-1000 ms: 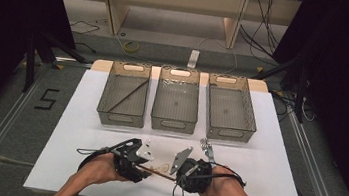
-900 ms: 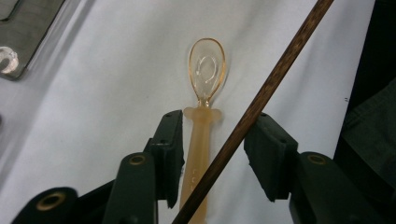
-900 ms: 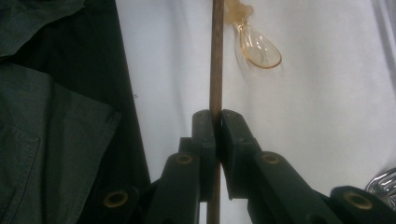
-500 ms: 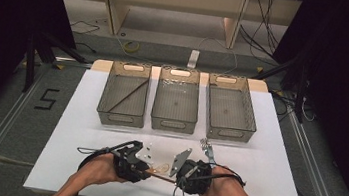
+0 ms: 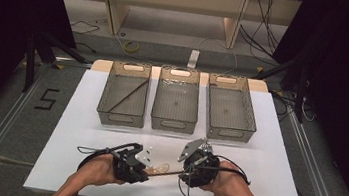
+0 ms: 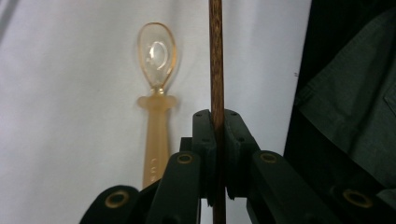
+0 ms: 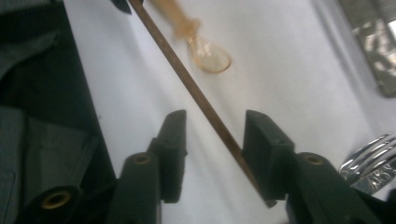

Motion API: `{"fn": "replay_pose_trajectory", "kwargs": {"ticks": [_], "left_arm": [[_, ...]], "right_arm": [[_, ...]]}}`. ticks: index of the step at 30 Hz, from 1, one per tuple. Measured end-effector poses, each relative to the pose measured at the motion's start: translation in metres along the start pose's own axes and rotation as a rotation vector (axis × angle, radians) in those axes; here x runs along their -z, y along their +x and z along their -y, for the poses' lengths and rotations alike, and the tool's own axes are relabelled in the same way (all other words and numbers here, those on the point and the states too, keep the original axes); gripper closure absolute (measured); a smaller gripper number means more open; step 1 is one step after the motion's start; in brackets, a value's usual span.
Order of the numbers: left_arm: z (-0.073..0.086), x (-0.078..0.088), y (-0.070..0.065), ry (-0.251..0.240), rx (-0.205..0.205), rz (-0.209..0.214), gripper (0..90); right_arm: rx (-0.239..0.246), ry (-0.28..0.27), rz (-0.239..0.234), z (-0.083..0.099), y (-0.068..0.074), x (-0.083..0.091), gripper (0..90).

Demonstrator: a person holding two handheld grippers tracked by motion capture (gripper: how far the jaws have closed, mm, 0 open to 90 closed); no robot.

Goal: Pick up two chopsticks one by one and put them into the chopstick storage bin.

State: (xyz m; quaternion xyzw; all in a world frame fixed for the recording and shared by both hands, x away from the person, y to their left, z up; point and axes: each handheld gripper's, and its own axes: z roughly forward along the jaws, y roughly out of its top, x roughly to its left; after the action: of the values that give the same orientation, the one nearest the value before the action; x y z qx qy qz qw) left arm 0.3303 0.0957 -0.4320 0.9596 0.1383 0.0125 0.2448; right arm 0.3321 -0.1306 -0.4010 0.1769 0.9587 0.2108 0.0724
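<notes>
A brown wooden chopstick (image 6: 215,56) runs between my two grippers near the table's front edge (image 5: 165,173). My left gripper (image 6: 217,116) is shut on one end of it, its jaws having just closed (image 5: 149,171). My right gripper (image 7: 215,119) faces it from the right (image 5: 182,173). Its jaws have just been opening and now stand apart, with the chopstick (image 7: 187,79) passing between them close to the right pad. A translucent amber spoon (image 6: 156,51) lies on the white table beside the stick (image 7: 208,58).
Three mesh bins stand in a row at the back: left (image 5: 120,120), middle (image 5: 173,126), right (image 5: 228,133). A dark stick (image 5: 127,96) lies slantwise in the left one. A metal fork (image 7: 373,158) lies just behind the right gripper (image 5: 207,143).
Both hands stay almost where they were, and the chopstick still bridges the two grippers. The jaws' movement is too small to make out in the high view.
</notes>
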Motion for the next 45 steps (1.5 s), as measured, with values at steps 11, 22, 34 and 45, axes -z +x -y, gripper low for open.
{"fn": "replay_pose_trajectory", "kwargs": {"ticks": [11,22,34,45], "left_arm": [[0.008,0.013,0.019,-0.049,0.166,-0.098,84.3],[0.015,0.025,0.031,-0.122,0.264,-0.161,84.3],[0.02,0.041,0.054,-0.228,0.365,-0.183,84.3],[0.022,0.054,0.084,-0.278,0.452,-0.231,84.3]], "right_arm": [[-0.151,-0.173,0.09,0.008,-0.01,0.01,36.5],[-0.238,-0.233,0.147,0.027,-0.015,0.011,32.9],[-0.333,-0.289,0.15,0.052,-0.017,0.01,30.5],[-0.417,-0.337,0.168,0.079,-0.023,0.016,30.2]]}}
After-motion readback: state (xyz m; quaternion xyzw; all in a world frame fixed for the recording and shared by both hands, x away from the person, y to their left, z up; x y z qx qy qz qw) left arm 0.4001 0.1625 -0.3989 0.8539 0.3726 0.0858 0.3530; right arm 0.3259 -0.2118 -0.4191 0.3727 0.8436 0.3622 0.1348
